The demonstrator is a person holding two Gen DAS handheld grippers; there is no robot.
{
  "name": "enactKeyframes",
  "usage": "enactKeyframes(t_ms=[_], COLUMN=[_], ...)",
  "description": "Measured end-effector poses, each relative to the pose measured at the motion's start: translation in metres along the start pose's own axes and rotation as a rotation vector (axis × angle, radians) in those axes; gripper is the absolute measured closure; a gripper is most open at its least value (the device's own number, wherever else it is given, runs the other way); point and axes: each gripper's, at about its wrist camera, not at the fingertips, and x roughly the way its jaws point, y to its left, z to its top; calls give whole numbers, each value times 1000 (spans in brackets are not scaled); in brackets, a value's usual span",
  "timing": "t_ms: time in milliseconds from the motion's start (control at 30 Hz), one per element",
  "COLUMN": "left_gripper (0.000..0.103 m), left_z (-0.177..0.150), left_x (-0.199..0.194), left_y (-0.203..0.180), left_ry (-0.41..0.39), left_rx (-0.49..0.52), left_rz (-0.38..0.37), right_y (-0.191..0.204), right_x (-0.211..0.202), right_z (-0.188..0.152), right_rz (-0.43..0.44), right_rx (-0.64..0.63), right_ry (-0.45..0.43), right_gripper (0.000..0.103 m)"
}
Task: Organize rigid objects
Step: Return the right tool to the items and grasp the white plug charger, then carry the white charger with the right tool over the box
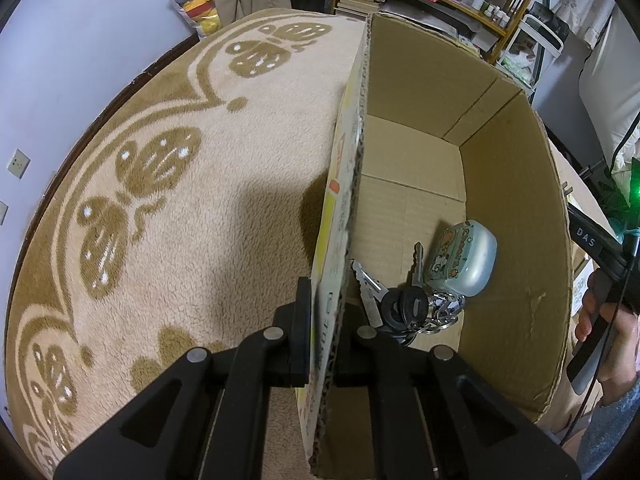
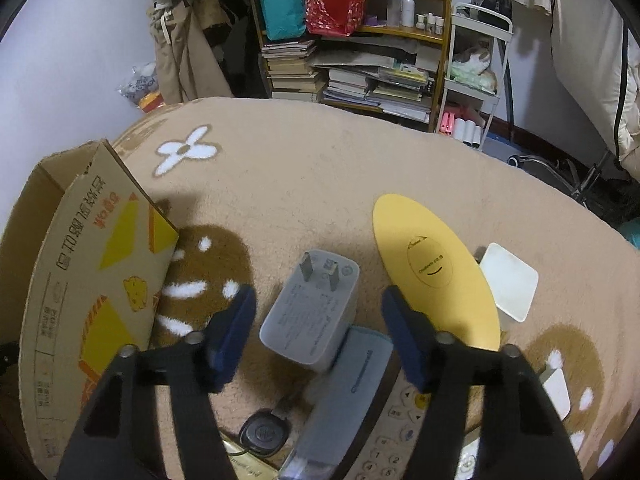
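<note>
Left gripper [image 1: 322, 344] is pinching the box [image 1: 516, 208] wall, steadying it for loading. Right gripper [image 2: 318, 336], spread, is straddling the charger [image 2: 310, 308], likely next in.

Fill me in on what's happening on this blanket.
A person is sorting small hard items into a cardboard box. The left gripper is shut on the box's side wall, steadying it; a bunch of keys and a small pale blue case already lie inside. The right gripper is open, its jaws either side of a grey plug adapter on the blanket, not pressing it.
</note>
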Motion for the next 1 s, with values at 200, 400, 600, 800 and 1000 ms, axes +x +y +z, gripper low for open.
enactKeyframes(t_ms=[200, 400, 600, 800, 1000], left_gripper=[95, 95, 95, 95, 95], left_z=[0, 0, 0, 0, 0], left_x=[0, 0, 0, 1, 1], left_y=[0, 0, 0, 1, 2], left_ry=[0, 0, 0, 1, 3], left_rx=[2, 3, 2, 1, -3], left_rz=[1, 3, 1, -1, -3], right_y=[4, 9, 10, 9, 8], right_x=[2, -8, -18, -23, -32], right_z=[-2, -7, -12, -9, -4], right_rz=[-13, -52, -30, 10, 32], right_rx=[-13, -38, -28, -16, -5], right_ry=[1, -36, -51, -55, -71], right_gripper=[57, 71, 72, 73, 73])
